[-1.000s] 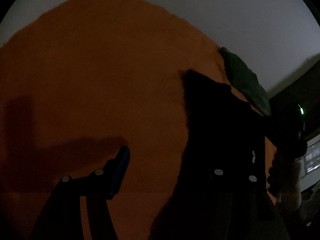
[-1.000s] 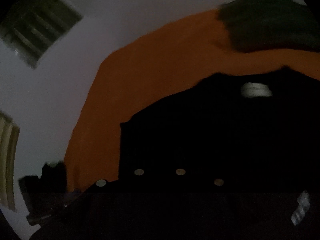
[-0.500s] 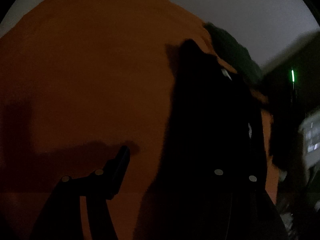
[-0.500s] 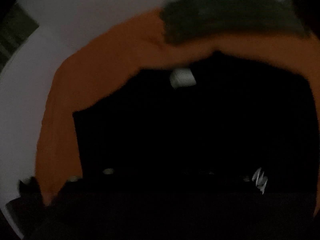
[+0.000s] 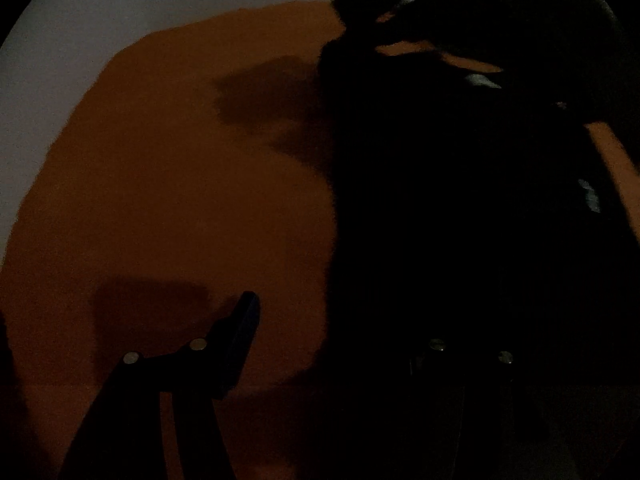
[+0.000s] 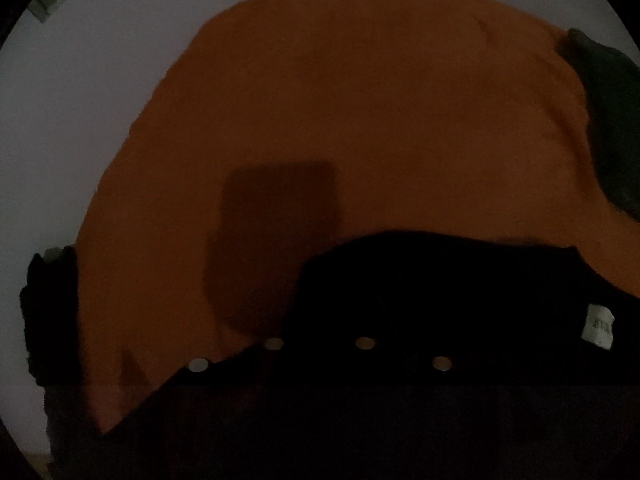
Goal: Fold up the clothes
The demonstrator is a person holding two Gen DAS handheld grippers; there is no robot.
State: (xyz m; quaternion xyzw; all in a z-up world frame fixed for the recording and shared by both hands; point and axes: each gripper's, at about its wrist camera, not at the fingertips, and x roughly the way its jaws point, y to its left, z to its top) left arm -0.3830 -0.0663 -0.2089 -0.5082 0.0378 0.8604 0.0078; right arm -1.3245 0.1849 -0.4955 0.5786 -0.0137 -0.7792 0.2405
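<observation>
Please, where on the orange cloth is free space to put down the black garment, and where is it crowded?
Free: the wide orange cloth between its far edge at the white surface, the black garment in front and the dark green bundle at the right. Crowded: near that bundle, and where the black garment lies.

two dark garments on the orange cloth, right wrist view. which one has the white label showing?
The black garment at the bottom of the view: its white label faces up. The grey-green garment at the right edge shows none.

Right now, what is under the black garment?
The orange cloth lies under the black garment and spreads past its edges. Whatever sits directly beneath the garment's middle is covered and too dark to tell.
</observation>
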